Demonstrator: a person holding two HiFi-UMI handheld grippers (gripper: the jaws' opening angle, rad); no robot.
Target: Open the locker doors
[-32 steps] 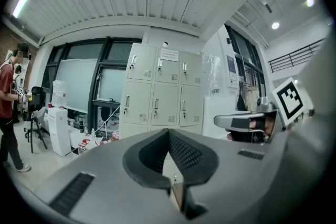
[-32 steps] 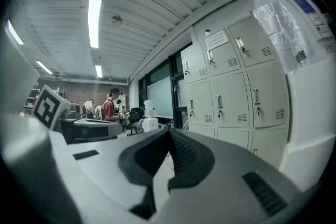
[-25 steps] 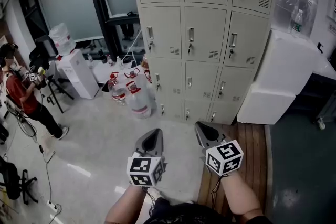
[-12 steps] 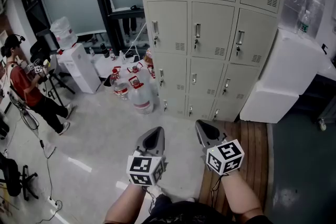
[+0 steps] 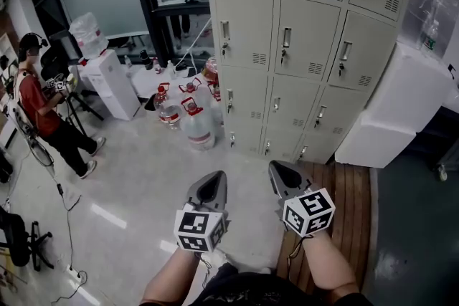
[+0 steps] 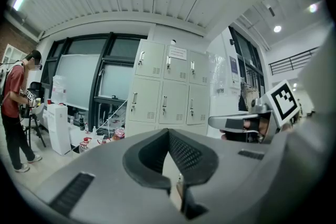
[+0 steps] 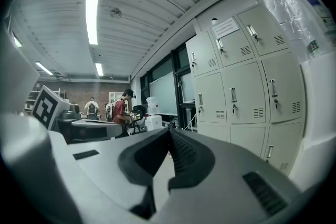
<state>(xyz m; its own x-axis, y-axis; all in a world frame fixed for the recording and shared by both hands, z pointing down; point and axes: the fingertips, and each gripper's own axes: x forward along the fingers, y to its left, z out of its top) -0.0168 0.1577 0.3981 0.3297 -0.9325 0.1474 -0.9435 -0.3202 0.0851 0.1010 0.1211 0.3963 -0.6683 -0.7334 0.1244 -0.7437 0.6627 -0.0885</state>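
A beige bank of lockers (image 5: 301, 46) (image 6: 168, 89) (image 7: 239, 84) stands ahead, three doors across, all doors closed, each with a small metal handle (image 5: 287, 37). Both grippers are held side by side well short of it, pointing at it. My left gripper (image 5: 212, 180) (image 6: 169, 131) is shut with nothing between its jaws. My right gripper (image 5: 273, 168) (image 7: 169, 131) is also shut and empty. Neither touches the lockers.
Large water bottles (image 5: 195, 127) stand on the floor left of the lockers. White foam boxes (image 5: 391, 115) are stacked at the right. A water dispenser (image 5: 107, 82) and a person in a red shirt (image 5: 39, 107) are at the left. Wooden boards (image 5: 344, 193) lie under my right arm.
The lockers have shifted down and right in the head view and look nearer. Both grippers have travelled toward them together, still shut.
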